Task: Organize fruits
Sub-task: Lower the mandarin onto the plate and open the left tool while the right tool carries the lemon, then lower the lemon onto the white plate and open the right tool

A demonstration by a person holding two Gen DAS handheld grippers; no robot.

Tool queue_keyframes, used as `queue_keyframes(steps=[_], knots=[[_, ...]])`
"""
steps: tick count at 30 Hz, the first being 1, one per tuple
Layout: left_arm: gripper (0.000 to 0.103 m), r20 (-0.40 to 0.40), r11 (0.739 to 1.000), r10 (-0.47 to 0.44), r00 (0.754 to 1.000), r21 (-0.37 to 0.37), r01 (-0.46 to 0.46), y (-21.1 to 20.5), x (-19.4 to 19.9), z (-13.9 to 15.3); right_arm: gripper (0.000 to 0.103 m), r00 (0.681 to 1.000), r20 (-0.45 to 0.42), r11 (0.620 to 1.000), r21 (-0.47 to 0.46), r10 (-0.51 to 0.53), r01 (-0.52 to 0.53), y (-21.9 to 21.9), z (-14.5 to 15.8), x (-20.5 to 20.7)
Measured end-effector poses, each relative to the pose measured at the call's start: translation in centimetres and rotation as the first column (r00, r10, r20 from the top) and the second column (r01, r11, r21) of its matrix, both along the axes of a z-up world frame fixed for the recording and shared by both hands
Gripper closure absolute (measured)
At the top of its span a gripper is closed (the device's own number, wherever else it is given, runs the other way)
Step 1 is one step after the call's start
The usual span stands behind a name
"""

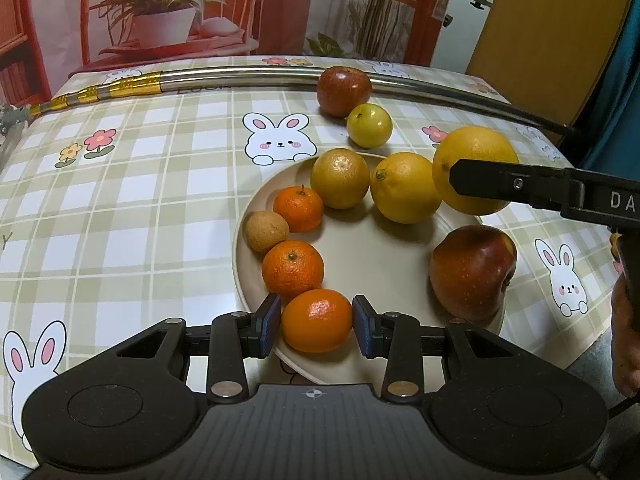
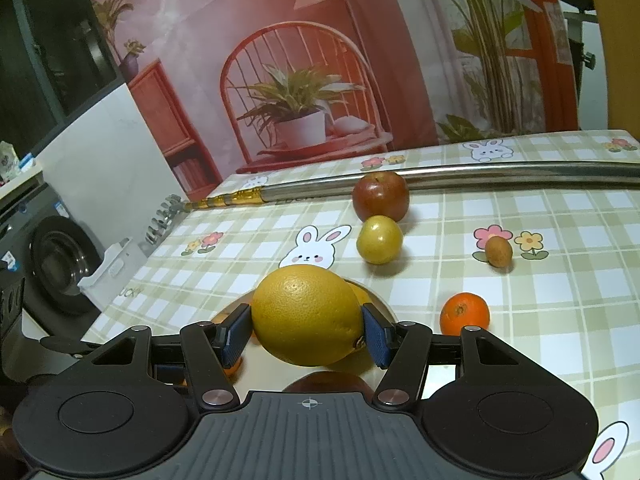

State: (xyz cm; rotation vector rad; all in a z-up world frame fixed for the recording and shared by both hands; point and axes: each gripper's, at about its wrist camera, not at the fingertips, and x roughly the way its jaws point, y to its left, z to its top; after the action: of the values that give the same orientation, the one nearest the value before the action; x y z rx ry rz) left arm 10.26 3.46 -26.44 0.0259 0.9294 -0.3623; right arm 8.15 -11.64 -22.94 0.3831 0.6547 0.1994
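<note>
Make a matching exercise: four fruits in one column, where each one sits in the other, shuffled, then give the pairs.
1. large yellow citrus
2. near mandarin
3. small red apple
4. large red apple

A. on the tablecloth beside the metal pole
B. held in the right gripper
C. between the left gripper pads, at the plate's rim
D. on the plate, right side

Pairs: 1-B, 2-C, 3-A, 4-D

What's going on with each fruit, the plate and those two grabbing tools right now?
Left gripper: fingers flank a tangerine at the plate rim.
Right gripper: shut on the big yellow citrus, above the plate.
Red apple: on plate.
Small apple, green fruit: on table.
</note>
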Motion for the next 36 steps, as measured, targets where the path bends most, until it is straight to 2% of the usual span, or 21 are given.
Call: queue_keyframes(steps=[6,10,12,18,25,36], knots=[[0.061,0.005,1.0,0.007,1.0,-0.003,-0.007,0.0,-0.1,0.1,0.048,1.0,-0.002,1.0,-0.001,0.001,-0.001,0.0,0.0,0.0],[0.052,0.044,1.0,0.026,0.999,-0.012,-0.025,0.4,-0.4,0.8,0.048,1.0,-0.006,1.0,-0.008,0.007,-0.007,0.1,0.0,0.0],[0.052,0.067,0.999,0.04,0.997,-0.03,-0.038,0.8,-0.7,1.5,0.048,1.0,-0.004,1.0,-0.022,0.019,-0.019,0.5,0.1,0.0],[0.052,0.126,0.99,0.115,0.985,-0.098,-0.103,2.6,-1.1,3.5,0.048,0.995,-0.013,0.992,-0.08,0.095,-0.095,2.4,0.3,0.7],[0.052,0.187,0.981,0.184,0.965,-0.097,-0.168,4.1,-1.3,5.1,0.048,0.982,-0.062,0.97,-0.155,0.18,-0.188,5.0,-0.2,2.0],[0.052,0.176,0.97,0.232,0.957,-0.119,-0.214,5.2,-0.8,4.7,0.048,0.959,-0.137,0.938,-0.214,0.246,-0.271,7.6,-1.7,4.6]])
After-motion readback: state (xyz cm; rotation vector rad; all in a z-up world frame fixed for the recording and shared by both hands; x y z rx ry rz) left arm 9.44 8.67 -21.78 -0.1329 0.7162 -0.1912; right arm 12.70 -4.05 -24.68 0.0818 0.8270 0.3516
